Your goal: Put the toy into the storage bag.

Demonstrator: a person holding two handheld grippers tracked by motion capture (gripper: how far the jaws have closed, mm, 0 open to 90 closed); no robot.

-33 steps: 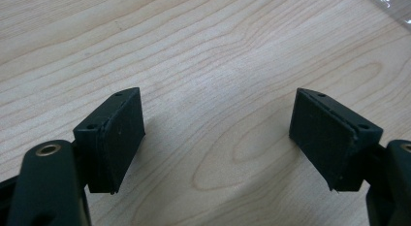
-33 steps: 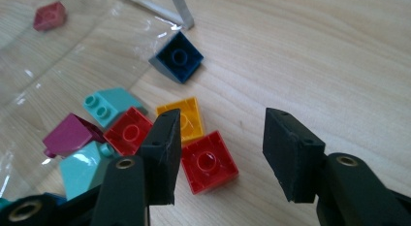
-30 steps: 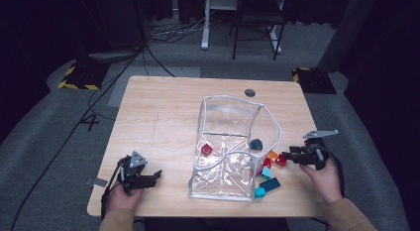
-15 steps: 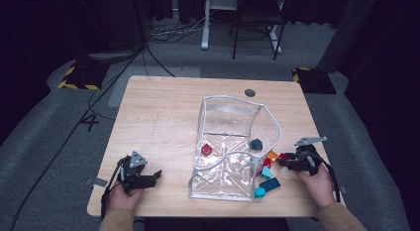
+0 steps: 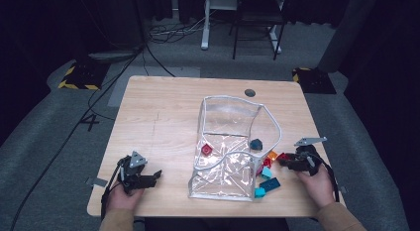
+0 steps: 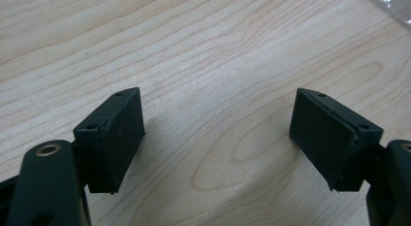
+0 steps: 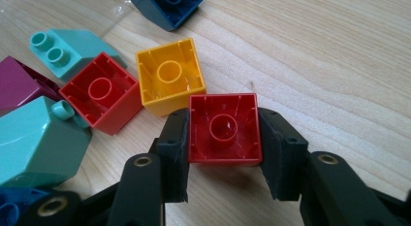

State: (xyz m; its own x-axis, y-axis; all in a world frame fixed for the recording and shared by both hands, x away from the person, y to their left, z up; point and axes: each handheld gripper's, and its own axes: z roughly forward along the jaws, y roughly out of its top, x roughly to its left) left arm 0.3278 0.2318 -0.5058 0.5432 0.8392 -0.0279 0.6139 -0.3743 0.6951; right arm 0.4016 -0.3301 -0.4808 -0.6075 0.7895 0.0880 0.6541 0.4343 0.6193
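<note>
A small red brick (image 7: 223, 129) lies hollow side up on the wooden table (image 5: 163, 112), and my right gripper (image 7: 224, 153) is shut on it, a jaw pressed to each side. In the high view that right gripper (image 5: 283, 161) sits at the right edge of a loose pile of bricks beside a clear plastic bag (image 5: 233, 137). A yellow brick (image 7: 169, 75) and a second red brick (image 7: 102, 92) lie just beyond the held one. My left gripper (image 5: 154, 177) rests near the table's front left. In its own view the left gripper (image 6: 218, 134) is open over bare wood.
Teal bricks (image 7: 68, 44), a purple brick (image 7: 17, 85) and a dark blue brick (image 7: 167, 5) lie around the pile. Another red brick (image 5: 206, 149) sits inside the bag. The table's front edge (image 5: 198, 213) runs close to both hands.
My right gripper has shifted a little left and nearer, in among the bricks beside the bag. The left gripper has stayed where it was.
</note>
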